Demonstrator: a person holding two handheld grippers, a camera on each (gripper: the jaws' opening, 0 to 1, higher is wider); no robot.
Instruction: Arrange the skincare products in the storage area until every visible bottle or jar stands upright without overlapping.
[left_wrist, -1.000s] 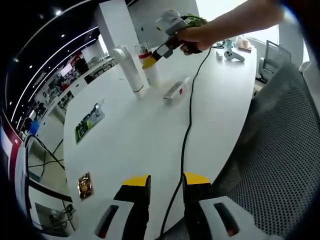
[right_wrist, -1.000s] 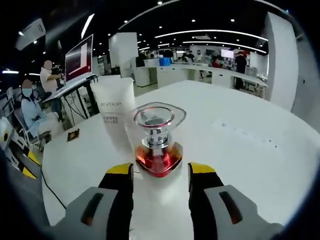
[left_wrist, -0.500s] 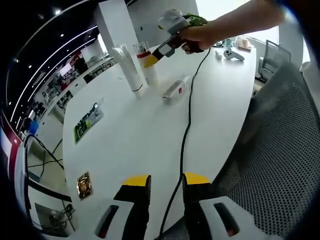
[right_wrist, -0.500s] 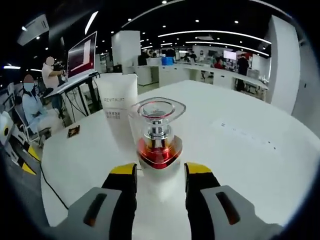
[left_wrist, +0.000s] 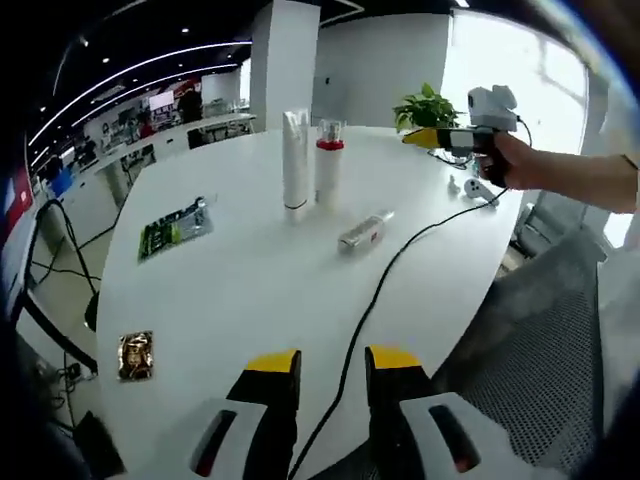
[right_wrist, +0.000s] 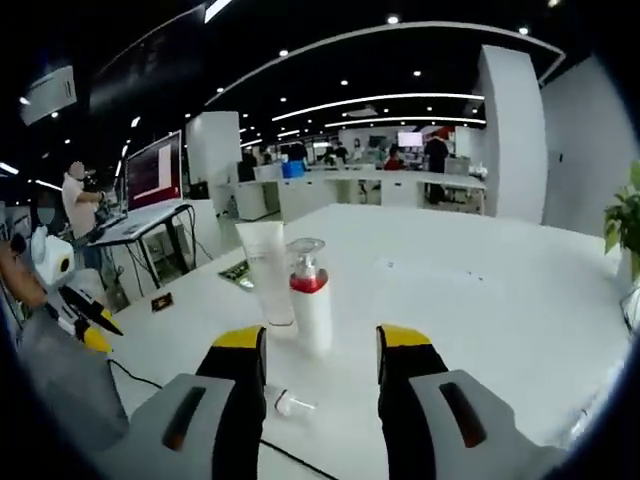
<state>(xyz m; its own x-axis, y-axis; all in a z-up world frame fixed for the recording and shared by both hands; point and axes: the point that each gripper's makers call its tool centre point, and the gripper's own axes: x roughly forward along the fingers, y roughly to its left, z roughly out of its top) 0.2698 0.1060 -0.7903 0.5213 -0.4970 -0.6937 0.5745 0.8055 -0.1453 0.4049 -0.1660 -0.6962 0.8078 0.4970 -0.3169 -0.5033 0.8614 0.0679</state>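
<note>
While I'm holding my left tool (left_wrist: 322, 372) low over the near edge of the smooth white worktop (left_wrist: 230, 300), its yellow-tipped jaws are sitting parted with nothing between them. My right tool (right_wrist: 320, 350) is hanging open and empty too, off to the side over the same worktop. Two skincare things are standing upright just beside each other mid-worktop: a tall matte white tube (left_wrist: 295, 165), flat at its top, and a slim white pump bottle (left_wrist: 328, 175) with a red collar under a clear glossy cap. A small clear bottle (left_wrist: 365, 231) is lying on its side near them. A black cable (left_wrist: 385, 275) is snaking across, and a green packet (left_wrist: 172, 226) is lying flat further off.
</note>
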